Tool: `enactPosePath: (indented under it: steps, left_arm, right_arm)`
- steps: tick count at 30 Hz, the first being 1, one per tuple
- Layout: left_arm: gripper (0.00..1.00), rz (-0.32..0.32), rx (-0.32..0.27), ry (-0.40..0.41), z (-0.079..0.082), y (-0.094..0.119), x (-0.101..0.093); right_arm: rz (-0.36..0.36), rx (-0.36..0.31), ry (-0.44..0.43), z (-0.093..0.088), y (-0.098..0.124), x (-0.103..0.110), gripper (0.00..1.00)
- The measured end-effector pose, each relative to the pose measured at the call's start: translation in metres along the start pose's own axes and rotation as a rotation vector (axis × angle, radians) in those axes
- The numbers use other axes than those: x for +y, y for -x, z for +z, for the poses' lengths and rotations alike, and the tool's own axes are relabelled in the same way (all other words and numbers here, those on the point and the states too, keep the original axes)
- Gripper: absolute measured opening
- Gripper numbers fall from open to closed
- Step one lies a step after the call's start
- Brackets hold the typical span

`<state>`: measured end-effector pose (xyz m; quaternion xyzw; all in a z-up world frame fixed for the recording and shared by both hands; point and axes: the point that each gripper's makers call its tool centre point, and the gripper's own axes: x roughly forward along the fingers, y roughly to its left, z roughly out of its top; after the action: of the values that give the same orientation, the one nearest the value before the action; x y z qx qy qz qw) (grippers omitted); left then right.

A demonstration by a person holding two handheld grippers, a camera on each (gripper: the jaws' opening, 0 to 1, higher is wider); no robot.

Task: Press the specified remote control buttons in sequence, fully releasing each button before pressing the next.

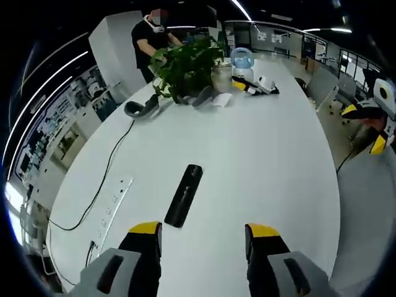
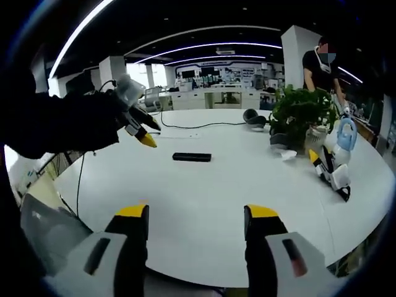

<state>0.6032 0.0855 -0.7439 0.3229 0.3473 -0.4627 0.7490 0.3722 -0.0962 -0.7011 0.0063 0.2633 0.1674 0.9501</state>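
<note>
A black remote control [image 1: 184, 195] lies flat on the white oval table [image 1: 260, 161], a little ahead and left of my left gripper [image 1: 204, 238], whose yellow-tipped jaws stand open and empty over the table. In the right gripper view the remote [image 2: 192, 157] lies farther off, past the middle of the table. My right gripper [image 2: 197, 216] is open with nothing between its jaws, near the table's edge. The left gripper [image 2: 141, 133], held by a dark-sleeved hand, hovers left of the remote. The right gripper [image 1: 366, 127] shows at the table's right side.
A potted plant [image 1: 185, 62], a grey headset [image 1: 141, 108], a blue-white appliance [image 1: 241, 59] and a spare gripper [image 1: 253, 86] crowd the far end. A white power strip [image 1: 111, 207] with a black cable lies left of the remote. A person [image 1: 151, 34] stands behind the plant.
</note>
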Motion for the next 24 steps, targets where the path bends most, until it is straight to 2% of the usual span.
enactPosePath:
  steps: [11, 13, 15, 24]
  left_arm:
    - [0.53, -0.068, 0.062, -0.049, -0.015, -0.041, 0.017]
    - [0.55, -0.073, 0.068, -0.038, -0.016, -0.046, 0.02]
    - [0.55, -0.109, 0.084, -0.019, -0.02, -0.052, 0.019]
    - [0.52, -0.117, 0.128, -0.047, -0.025, -0.08, 0.033]
  right_arm:
    - [0.008, 0.017, -0.005, -0.003, -0.002, 0.001, 0.64]
    - [0.007, 0.022, -0.006, -0.004, -0.002, 0.0, 0.63]
    - [0.011, 0.026, -0.01, -0.005, -0.002, 0.001, 0.63]
    - [0.007, 0.025, -0.027, -0.006, -0.002, -0.003, 0.6]
